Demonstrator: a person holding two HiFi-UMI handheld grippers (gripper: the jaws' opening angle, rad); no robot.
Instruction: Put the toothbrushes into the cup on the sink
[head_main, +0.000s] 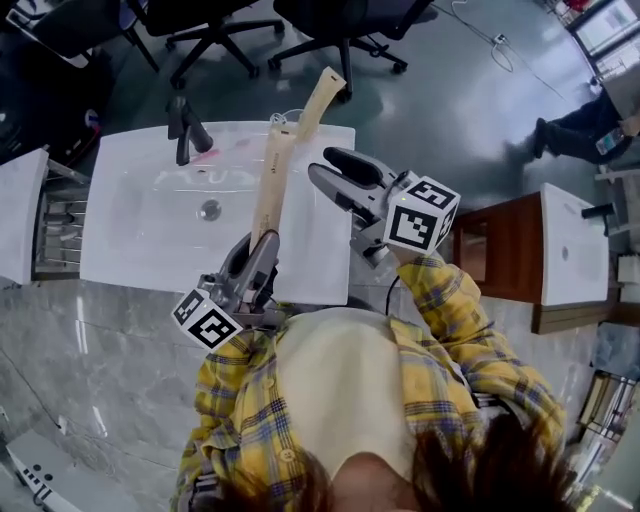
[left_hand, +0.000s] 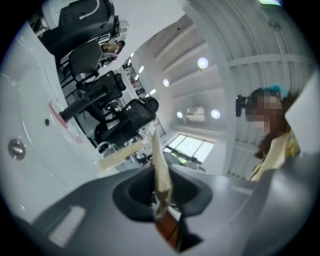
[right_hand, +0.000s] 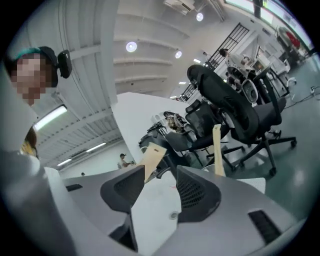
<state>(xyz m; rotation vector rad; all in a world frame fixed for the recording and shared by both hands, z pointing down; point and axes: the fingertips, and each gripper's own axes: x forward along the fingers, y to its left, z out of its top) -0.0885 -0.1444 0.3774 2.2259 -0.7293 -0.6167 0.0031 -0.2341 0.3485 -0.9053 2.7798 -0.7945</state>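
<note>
Now left gripper (head_main: 260, 255) clenched on wrapped toothbrush (head_main: 272, 185) — long tan pack held over white sink (head_main: 130, 240), top end near clear cup (head_main: 287, 119) at sink's back edge. Second toothbrush (head_main: 322, 92) sticks out of cup, tilted. Right gripper (head_main: 322, 163) — jaws wide apart, nothing between them, over sink's right side.

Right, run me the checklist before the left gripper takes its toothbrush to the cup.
1. Left gripper clamped on its toothbrush: ok.
2. Right gripper open, nothing between its jaws: ok.
3. Right gripper off the line to the cup: ok, it sits beside the toothbrush, apart.
4. Other toothbrush already standing in cup: ok.
5. Room left in cup: cannot tell.
</note>
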